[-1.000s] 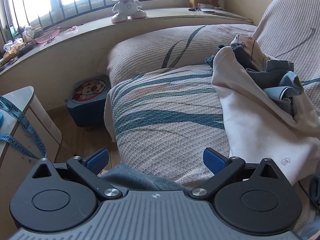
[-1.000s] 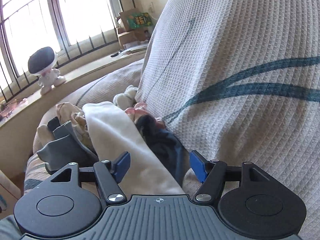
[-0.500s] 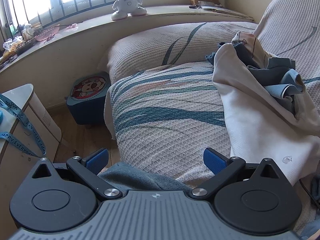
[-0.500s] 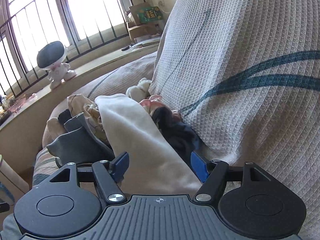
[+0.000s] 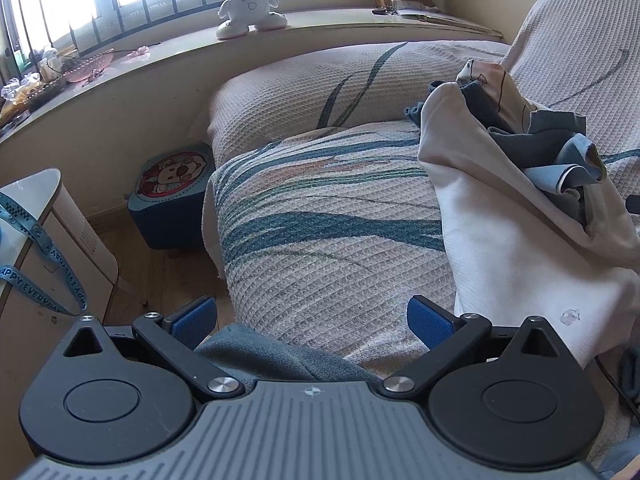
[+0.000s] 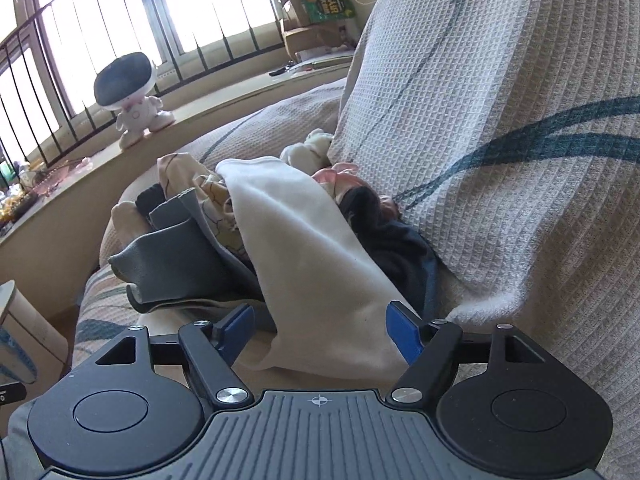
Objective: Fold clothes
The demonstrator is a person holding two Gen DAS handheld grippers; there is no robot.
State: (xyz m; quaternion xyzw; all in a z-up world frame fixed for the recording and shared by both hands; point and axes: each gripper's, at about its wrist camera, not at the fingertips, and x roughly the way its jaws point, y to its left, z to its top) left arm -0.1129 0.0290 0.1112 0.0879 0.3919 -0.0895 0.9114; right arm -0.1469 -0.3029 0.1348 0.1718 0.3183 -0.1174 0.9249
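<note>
Opening right gripper (image 6: 320,332) jaws straddle cream garment (image 6: 320,264); left gripper (image 5: 312,318) jaws spread

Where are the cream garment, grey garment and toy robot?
cream garment (image 6: 320,264), right wrist view, middle of its draped panel
grey garment (image 6: 176,264), right wrist view, its flat face
toy robot (image 5: 248,4), left wrist view, its body

both wrist cams look down over sofa (image 5: 320,216); share clothes pile (image 6: 312,240), toy robot (image 5: 248,4).
</note>
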